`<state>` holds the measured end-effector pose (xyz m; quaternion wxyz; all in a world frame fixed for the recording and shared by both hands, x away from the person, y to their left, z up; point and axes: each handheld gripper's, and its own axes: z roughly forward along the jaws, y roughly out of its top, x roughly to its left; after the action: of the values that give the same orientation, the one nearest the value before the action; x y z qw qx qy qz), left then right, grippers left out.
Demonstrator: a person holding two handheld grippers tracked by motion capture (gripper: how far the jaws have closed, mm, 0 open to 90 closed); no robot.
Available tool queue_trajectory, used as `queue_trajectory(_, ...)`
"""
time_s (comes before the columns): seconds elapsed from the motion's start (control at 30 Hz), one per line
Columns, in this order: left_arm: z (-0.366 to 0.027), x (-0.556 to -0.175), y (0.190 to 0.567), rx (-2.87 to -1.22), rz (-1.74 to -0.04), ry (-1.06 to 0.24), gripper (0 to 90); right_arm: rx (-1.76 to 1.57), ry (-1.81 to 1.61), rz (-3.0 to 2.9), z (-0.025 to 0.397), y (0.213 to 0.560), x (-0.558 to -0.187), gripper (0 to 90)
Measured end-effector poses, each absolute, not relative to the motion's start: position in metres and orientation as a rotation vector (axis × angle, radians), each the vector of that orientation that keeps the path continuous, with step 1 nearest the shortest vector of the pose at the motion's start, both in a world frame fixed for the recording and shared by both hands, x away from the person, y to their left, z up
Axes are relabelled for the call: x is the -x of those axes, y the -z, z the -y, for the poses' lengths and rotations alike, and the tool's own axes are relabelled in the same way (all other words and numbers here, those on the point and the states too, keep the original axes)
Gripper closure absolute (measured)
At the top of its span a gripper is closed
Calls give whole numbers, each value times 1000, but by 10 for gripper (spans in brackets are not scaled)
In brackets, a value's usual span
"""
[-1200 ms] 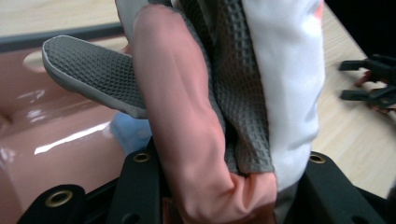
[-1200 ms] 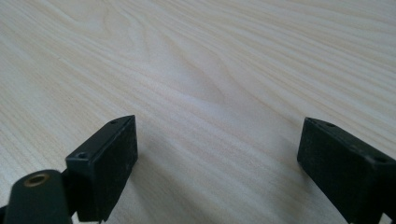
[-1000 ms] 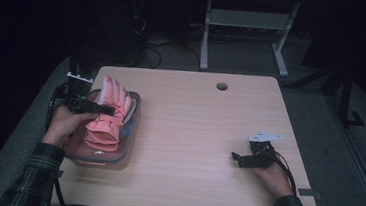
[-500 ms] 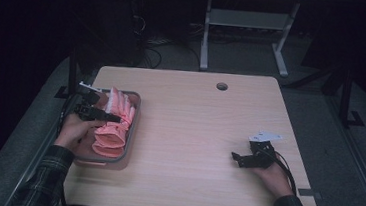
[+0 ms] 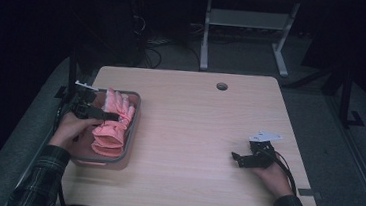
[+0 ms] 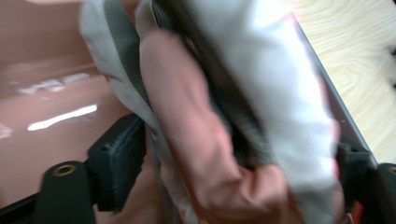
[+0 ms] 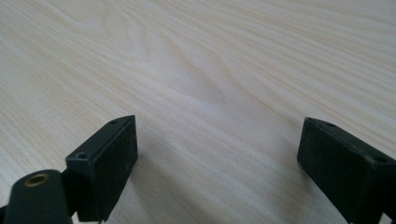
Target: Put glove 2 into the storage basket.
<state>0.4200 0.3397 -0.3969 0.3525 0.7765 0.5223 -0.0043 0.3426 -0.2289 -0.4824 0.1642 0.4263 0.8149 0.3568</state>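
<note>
a dim room surrounds a pale wooden desk [image 5: 193, 134]. at its left edge sits a shallow pink tray [image 5: 131, 128] holding a pink glove [image 5: 114, 124], fingers pointing away from me. my left claw [image 5: 112, 116] is over the tray with the glove's pink and grey fabric [image 6: 210, 140] between its jaws, clamped on it. my right claw [image 5: 239, 158] rests on bare desk near the right edge, jaws wide apart, well away from the tray.
</note>
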Motion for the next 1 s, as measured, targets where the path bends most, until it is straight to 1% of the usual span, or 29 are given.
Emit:
queue_trajectory(0.33, -355, -411, 363, -1994, -1311, -139, 169, -1213, -1017, -2323, 229, 482, -343, 116)
queue_trajectory(0.53, -356, -404, 341, -1977, -1254, -222, 168, -1217, -1017, -2322, 229, 482, -343, 116)
queue_trajectory(0.67, -354, -402, 332, -1963, -1213, -251, 168, -1220, -1019, -2321, 229, 482, -343, 116)
queue_trajectory(0.77, -341, -401, 321, -1971, -1151, -262, 168, -1222, -1018, -2323, 229, 482, -342, 116)
queue_trajectory(1.0, -309, -397, 314, -1998, -1047, -259, 168, -1225, -1019, -2323, 228, 482, -342, 116)
